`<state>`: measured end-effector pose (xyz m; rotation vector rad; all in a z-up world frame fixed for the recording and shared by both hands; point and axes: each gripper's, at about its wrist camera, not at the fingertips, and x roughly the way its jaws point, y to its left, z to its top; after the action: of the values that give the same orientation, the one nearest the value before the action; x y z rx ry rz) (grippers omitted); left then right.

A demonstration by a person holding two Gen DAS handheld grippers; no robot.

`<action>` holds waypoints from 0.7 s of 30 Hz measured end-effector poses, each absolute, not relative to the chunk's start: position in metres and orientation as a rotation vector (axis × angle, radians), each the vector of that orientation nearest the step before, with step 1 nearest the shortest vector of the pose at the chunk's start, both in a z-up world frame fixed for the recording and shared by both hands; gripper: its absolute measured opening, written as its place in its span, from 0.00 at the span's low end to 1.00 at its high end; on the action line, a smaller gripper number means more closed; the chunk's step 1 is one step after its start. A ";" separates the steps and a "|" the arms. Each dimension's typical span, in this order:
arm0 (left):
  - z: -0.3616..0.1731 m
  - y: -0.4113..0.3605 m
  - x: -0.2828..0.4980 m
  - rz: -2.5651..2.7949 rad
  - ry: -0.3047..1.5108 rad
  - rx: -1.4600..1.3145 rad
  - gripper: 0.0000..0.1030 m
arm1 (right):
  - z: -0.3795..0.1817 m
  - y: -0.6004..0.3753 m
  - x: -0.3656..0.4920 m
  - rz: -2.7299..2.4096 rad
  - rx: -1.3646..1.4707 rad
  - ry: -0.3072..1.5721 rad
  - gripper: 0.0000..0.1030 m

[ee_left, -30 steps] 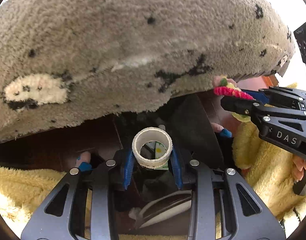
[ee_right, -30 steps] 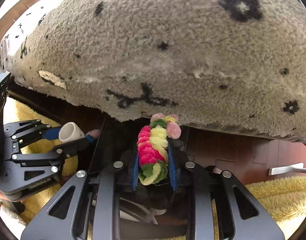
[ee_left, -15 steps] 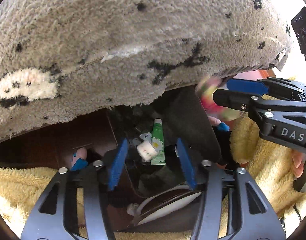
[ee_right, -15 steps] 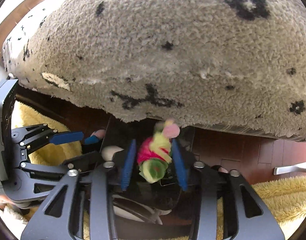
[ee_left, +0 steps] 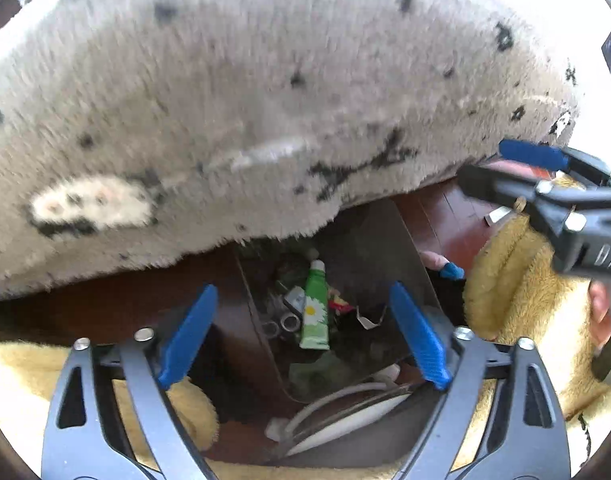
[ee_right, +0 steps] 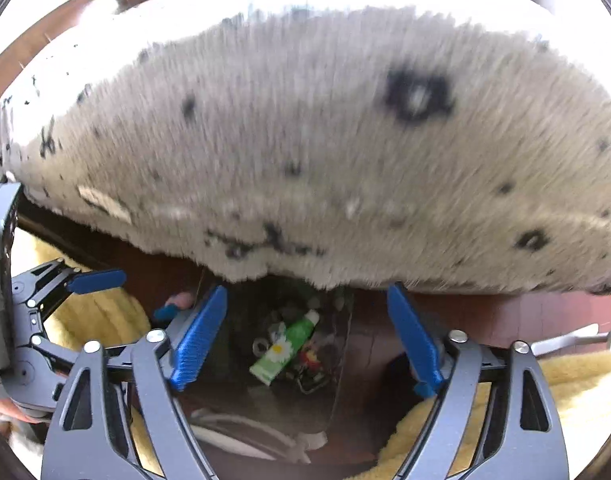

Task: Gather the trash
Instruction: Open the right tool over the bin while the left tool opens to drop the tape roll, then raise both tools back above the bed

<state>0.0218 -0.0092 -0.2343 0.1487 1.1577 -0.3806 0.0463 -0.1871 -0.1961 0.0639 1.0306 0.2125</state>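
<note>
Left gripper [ee_left: 303, 334], right gripper [ee_right: 307, 336]: jaws opening, empty | bin [ee_left: 401, 248] lower centre | risk: rug [ee_left: 265, 100] overhang catching fingers.

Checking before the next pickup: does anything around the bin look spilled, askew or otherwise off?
Nothing stands out. The green tube and other scraps lie inside the dark bin, with none seen spilled on the wood floor. The left gripper and right gripper are both opening, with nothing between their jaws. The rug is blurred.

Green daisy-print tube [ee_left: 315, 312] lying atop mixed trash inside dark open bin [ee_left: 385, 236].
</note>
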 end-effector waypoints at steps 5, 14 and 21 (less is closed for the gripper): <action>-0.190 0.000 0.029 -0.370 1.061 0.145 0.92 | -0.142 -0.200 0.047 0.151 0.027 0.871 0.88; -0.099 0.013 0.064 -0.326 0.882 0.149 0.92 | -0.050 -0.221 0.066 0.114 -0.039 0.650 0.92; -0.057 0.016 0.104 -0.277 0.819 0.187 0.92 | -0.013 -0.243 0.109 0.089 0.015 0.619 0.93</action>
<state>0.1041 0.0159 -0.0570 0.1866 0.8190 -0.2774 0.1085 -0.2431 -0.0133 0.0148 0.6192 0.0886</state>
